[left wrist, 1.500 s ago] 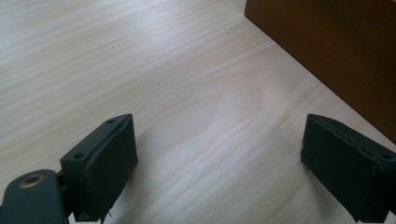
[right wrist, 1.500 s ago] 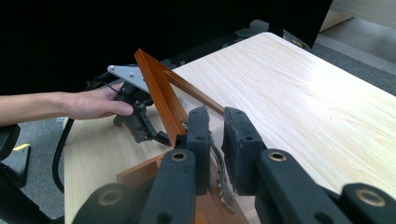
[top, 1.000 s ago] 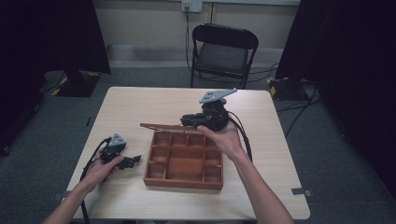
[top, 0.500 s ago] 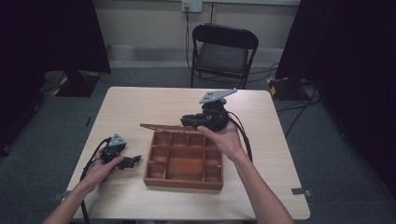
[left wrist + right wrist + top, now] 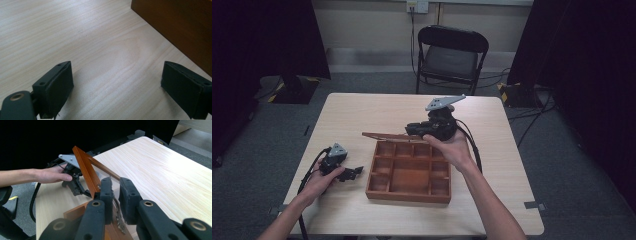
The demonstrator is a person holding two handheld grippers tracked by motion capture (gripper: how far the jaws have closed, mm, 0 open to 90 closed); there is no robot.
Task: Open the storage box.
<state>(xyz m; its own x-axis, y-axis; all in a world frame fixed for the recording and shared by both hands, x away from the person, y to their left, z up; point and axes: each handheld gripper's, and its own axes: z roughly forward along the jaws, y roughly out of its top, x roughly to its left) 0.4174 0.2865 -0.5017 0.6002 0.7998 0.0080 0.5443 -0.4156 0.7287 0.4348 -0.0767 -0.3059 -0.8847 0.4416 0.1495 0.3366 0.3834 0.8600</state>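
A brown wooden box (image 5: 407, 195) with several compartments lies open at the middle of the table. Its thin framed lid (image 5: 384, 135) (image 5: 85, 170) is lifted at the box's far edge. My right gripper (image 5: 410, 129) (image 5: 117, 192) is shut on the lid's edge, where a small metal clasp (image 5: 118, 213) hangs between the jaws. My left gripper (image 5: 356, 173) (image 5: 115, 92) rests on the table left of the box, open, with bare tabletop between its jaws. The box's outer wall (image 5: 180, 25) stands close to its right jaw. The left gripper (image 5: 80, 190) and its hand appear beyond the lid.
The light wood table (image 5: 362, 110) has free surface behind the box and on both sides. A black folding chair (image 5: 452, 52) stands past the far edge. Cables trail from both grippers, and dark curtains flank the room.
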